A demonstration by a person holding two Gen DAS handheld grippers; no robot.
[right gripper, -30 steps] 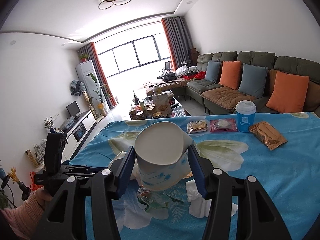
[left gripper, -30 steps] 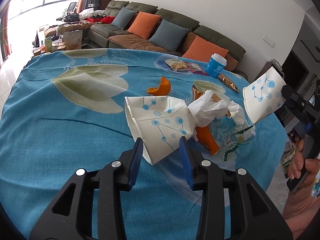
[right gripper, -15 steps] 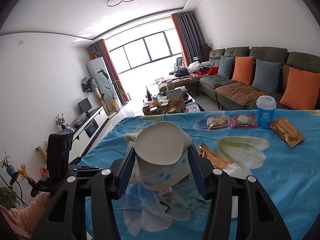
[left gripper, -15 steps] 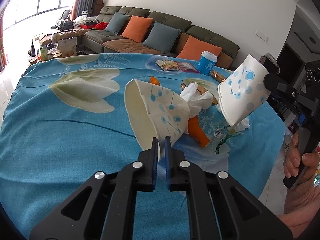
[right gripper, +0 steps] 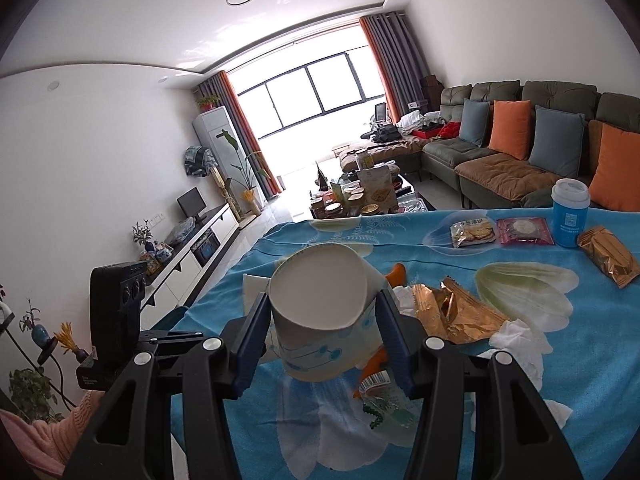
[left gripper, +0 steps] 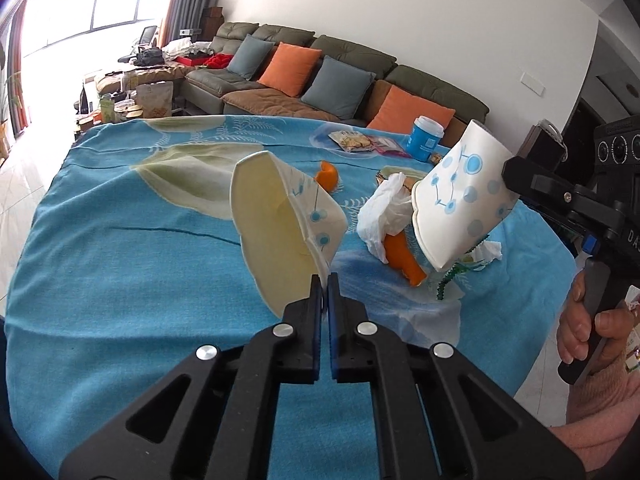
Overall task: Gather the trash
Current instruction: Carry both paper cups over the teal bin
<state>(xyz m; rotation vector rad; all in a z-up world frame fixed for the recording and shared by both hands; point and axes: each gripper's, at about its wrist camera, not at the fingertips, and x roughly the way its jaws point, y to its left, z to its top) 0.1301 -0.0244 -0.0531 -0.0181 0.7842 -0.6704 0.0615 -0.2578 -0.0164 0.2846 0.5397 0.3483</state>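
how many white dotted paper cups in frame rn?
2. One flattened paper cup is pinched at its rim in the left claw, lifted over the blue tablecloth. The other cup is clamped bottom-forward in the right claw. More could be hidden under the trash pile.

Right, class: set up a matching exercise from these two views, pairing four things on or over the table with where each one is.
Things:
1. flattened paper cup
2. round paper cup
3. blue lidded cup
4. orange peel

Places:
a. standing upright at the far edge of the table
b. lying beside a crumpled tissue
c. pinched at its rim by the left gripper
d. between the right gripper's fingers

Pairs: 1-c, 2-d, 3-a, 4-b
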